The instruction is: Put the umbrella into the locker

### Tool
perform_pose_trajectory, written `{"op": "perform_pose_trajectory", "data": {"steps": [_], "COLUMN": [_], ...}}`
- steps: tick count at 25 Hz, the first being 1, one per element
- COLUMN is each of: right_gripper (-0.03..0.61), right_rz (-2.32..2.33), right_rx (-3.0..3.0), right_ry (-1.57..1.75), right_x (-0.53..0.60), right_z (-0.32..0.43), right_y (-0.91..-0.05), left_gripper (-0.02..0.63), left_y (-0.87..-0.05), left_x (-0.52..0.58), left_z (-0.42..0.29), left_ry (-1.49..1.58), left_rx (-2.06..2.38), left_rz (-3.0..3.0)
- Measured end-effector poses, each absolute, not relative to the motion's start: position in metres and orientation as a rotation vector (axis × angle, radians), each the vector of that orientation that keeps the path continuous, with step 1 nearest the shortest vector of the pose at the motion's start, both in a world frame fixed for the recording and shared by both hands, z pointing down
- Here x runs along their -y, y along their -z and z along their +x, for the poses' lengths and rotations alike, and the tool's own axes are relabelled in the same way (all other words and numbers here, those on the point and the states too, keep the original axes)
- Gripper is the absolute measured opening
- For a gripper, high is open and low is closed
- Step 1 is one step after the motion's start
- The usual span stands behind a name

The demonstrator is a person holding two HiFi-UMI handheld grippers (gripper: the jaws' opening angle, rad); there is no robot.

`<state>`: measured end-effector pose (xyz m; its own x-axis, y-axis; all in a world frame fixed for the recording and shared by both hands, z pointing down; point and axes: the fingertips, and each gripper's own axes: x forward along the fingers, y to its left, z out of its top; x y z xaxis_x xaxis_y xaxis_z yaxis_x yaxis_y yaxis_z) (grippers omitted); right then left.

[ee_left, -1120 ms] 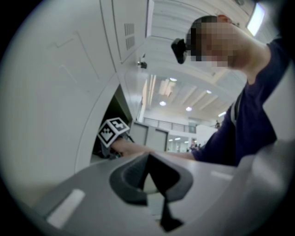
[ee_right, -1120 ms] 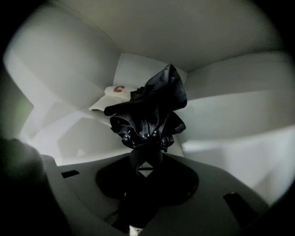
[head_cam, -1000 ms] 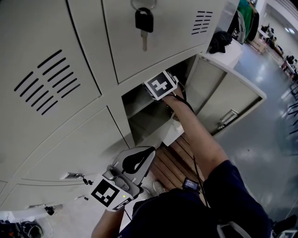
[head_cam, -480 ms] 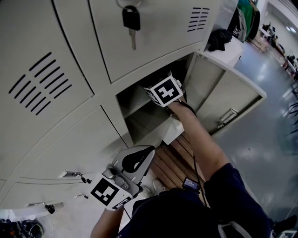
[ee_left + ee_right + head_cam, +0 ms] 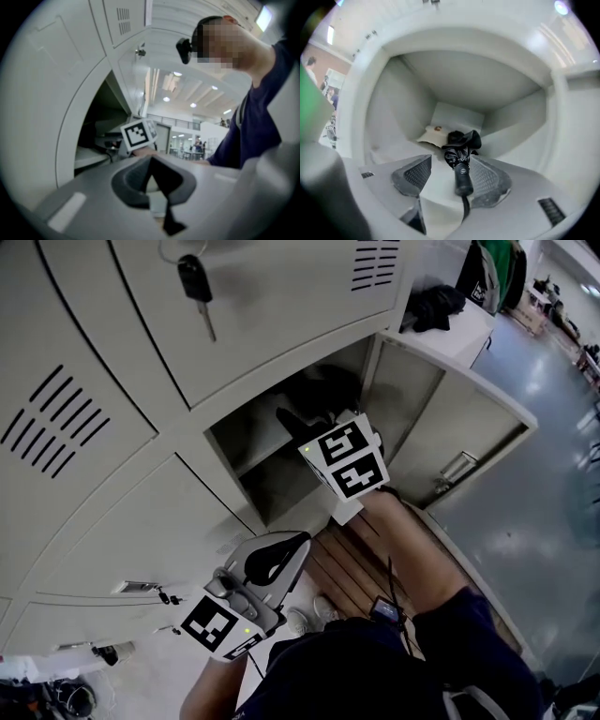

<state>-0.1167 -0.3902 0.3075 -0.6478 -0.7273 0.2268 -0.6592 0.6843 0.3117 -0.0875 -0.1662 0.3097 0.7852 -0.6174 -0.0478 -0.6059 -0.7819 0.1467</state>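
The umbrella is laid inside the open locker, straight ahead of the right hand-held gripper; its long axis is lined up with the way that hand-held gripper points, handle nearest, folded cloth deeper in; the 2 jaws are spread wide and nothing is gripped; the handle is seen between them but not pressed; the left hand-held gripper is closed, empty and well apart, so the right one is nearer; a straight pull back is probably needed.

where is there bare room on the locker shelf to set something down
Bare shelf lies between the umbrella and the left wall. Crowded at the back middle, where a pale folded thing sits beside the umbrella's canopy.
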Motion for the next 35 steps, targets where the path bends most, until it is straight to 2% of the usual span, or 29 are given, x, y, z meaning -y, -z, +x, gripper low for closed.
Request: {"op": "perform_pose_trajectory", "data": {"steps": [4,13,16,23,35], "right_gripper": [0.239,0.07,0.037,0.009,0.008], "right_rz": [1.096,1.075,1.066,0.989,0.936], "right_rx": [2.666,2.809,2.841,2.858,2.889], "right_ry": [0.288,0.214,0.159,-0.002,-0.106], "right_x": [0.359,0.304,0.292,0.267,0.236], "right_z": [-0.098,-0.045,-0.029,-0.003,0.029], "right_y": [-0.299,-0.297,-0.303,-0.341,-0.362], "left_gripper": [0.003,0.003,0.003,0.003,0.003], "left_y": [-0.313,-0.319,-0.323,-0.328,-0.335], "left_x": [0.167,0.167,0.166,0.165,0.163], "left_z": [-0.079,-0.047,-0.038,-0.023,-0.006], "left_ry": [0.097,0.038,0.017,0.023,0.001], "left_rx": [0.985,0.97,0.973,0.997,1.035], "left_rz": [2.846,2.829,2.825,2.795,2.779]}}
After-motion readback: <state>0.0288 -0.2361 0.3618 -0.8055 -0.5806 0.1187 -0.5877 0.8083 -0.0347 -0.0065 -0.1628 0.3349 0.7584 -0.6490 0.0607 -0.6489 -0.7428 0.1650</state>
